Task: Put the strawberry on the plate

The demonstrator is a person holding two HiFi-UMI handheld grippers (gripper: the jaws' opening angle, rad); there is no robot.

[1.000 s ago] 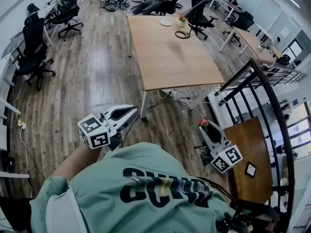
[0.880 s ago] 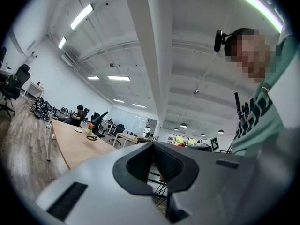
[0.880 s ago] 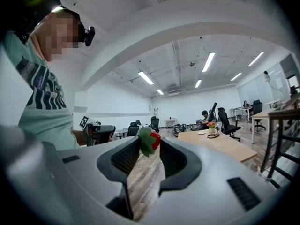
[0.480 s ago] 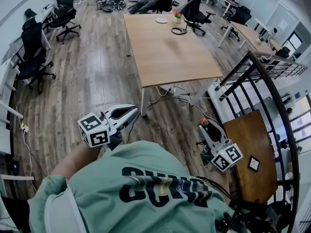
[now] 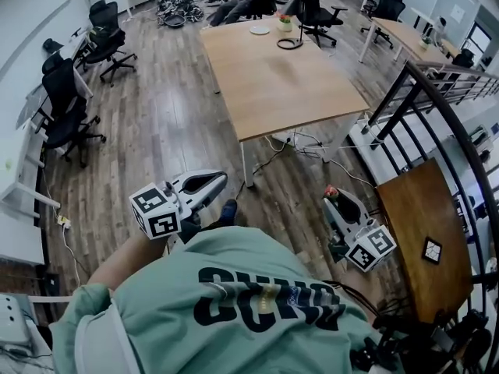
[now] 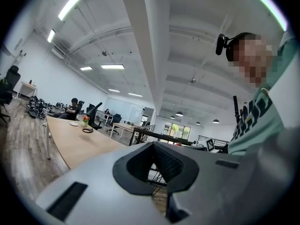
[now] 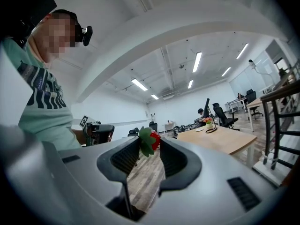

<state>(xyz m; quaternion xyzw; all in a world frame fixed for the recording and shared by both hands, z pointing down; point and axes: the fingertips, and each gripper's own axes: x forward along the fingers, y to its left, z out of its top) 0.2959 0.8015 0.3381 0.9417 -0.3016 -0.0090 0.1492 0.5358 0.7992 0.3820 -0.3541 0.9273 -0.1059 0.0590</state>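
A red strawberry (image 7: 152, 139) with green leaves sits pinched between the tips of my right gripper (image 7: 149, 146), which is shut on it. In the head view the strawberry (image 5: 330, 191) shows at the tip of the right gripper (image 5: 333, 197), low and right, above the wooden floor. The white plate (image 5: 259, 30) lies at the far end of the long wooden table (image 5: 288, 92), well ahead of both grippers. From the right gripper view the plate (image 7: 200, 130) is small and distant. My left gripper (image 5: 217, 180) is held at the left, jaws together with nothing in them.
A flower pot (image 5: 285, 24) and a black cable ring (image 5: 290, 44) stand beside the plate. Office chairs (image 5: 69, 104) line the left wall. A black railing (image 5: 425, 123) and a small brown table (image 5: 425, 240) are at my right. A person sits beyond the table's far end.
The head view has shifted: the table and floor have slid a little right and nearer. Both grippers keep their pose, and the strawberry stays in the right one.
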